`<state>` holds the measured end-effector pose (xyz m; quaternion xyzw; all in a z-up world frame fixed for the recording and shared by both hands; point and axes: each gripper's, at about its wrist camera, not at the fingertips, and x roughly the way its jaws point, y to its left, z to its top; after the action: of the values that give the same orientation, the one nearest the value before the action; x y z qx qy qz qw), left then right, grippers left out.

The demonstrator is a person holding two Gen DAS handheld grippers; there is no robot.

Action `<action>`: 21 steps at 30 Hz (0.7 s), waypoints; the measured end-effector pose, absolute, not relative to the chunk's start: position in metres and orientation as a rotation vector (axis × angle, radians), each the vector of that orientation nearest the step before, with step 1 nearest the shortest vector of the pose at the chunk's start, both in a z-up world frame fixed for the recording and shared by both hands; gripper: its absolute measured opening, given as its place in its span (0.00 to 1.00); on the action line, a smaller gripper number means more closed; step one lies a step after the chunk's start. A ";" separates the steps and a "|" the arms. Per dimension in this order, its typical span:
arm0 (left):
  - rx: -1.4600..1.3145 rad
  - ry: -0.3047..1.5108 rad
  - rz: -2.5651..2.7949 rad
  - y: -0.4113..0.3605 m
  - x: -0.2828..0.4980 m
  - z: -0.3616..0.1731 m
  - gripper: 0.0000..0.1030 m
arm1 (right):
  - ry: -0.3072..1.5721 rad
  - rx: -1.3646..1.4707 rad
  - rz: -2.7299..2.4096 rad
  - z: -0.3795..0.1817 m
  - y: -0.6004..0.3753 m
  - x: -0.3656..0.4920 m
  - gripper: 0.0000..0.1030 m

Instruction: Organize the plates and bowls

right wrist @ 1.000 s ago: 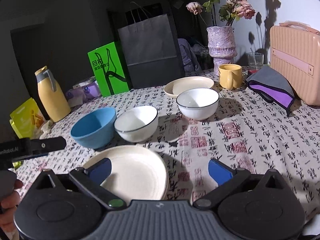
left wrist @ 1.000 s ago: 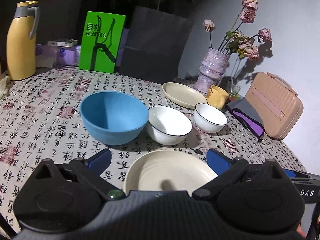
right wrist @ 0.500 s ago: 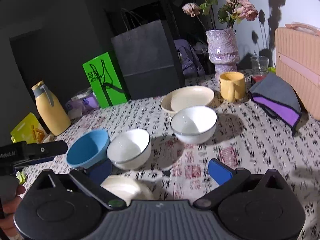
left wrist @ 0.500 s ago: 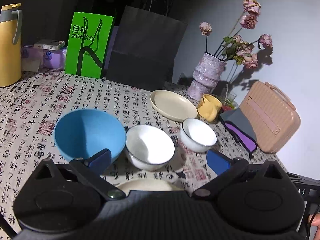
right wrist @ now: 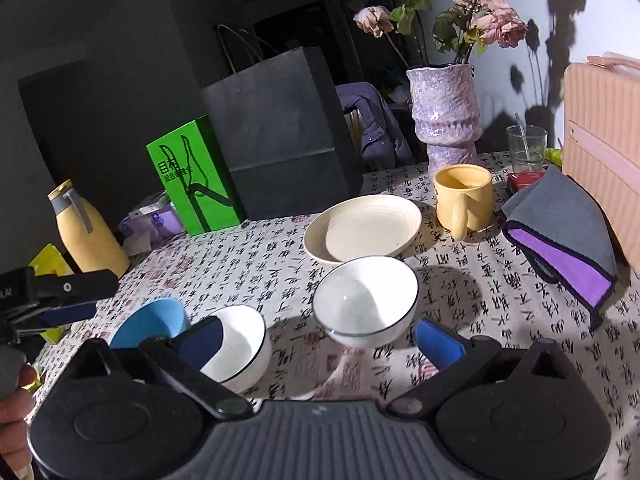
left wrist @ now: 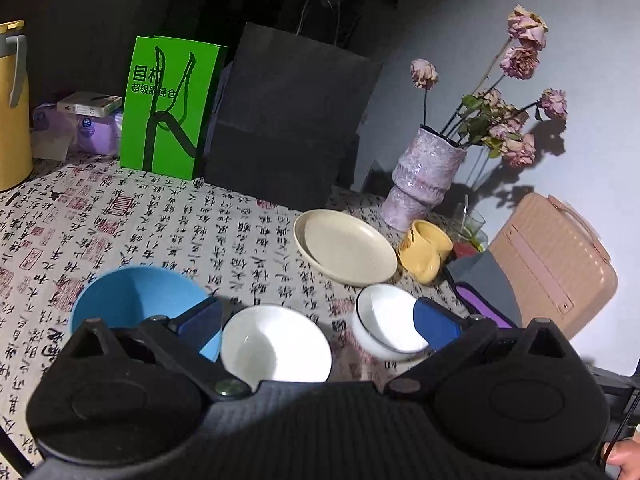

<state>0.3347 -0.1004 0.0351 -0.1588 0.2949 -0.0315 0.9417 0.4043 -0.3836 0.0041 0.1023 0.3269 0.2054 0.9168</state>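
On the patterned tablecloth (left wrist: pixel 120 208) stand a blue bowl (left wrist: pixel 132 300), a white bowl (left wrist: pixel 276 344) and a smaller white bowl (left wrist: pixel 384 320) in a row, with a cream plate (left wrist: pixel 346 246) behind them. My left gripper (left wrist: pixel 316 320) hovers open above the middle white bowl, holding nothing. In the right wrist view the same blue bowl (right wrist: pixel 150 320), white bowl (right wrist: pixel 240 340), black-rimmed white bowl (right wrist: pixel 366 300) and cream plate (right wrist: pixel 362 228) show. My right gripper (right wrist: pixel 318 340) is open and empty just short of the black-rimmed bowl. The left gripper (right wrist: pixel 60 300) shows at the left edge.
A yellow mug (right wrist: pixel 462 198), a purple vase (right wrist: pixel 444 116) of dried flowers, a glass (right wrist: pixel 524 144), a grey-purple cloth (right wrist: pixel 560 240) and a pink case (left wrist: pixel 552 260) crowd the right. A black paper bag (left wrist: pixel 288 120), green box (left wrist: pixel 168 108) and yellow flask (right wrist: pixel 84 232) stand behind.
Both grippers have moved forward over the table towards the bowls. The near cream plate seen below them earlier has dropped out of view under the gripper bodies.
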 end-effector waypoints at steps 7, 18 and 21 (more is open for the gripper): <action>-0.349 0.610 -0.034 -0.115 0.369 0.036 1.00 | 0.673 0.234 0.424 0.006 -0.393 0.442 1.00; -0.405 0.633 0.028 -0.132 0.423 0.027 1.00 | 0.688 0.296 0.445 0.001 -0.406 0.498 1.00; -0.413 0.643 0.045 -0.136 0.437 0.024 1.00 | 0.701 0.331 0.460 0.001 -0.412 0.514 1.00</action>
<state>0.4367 -0.1362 0.0237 -0.2016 0.3139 0.0217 0.9275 0.5143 -0.4115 0.0007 0.1602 0.3386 0.2221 0.9002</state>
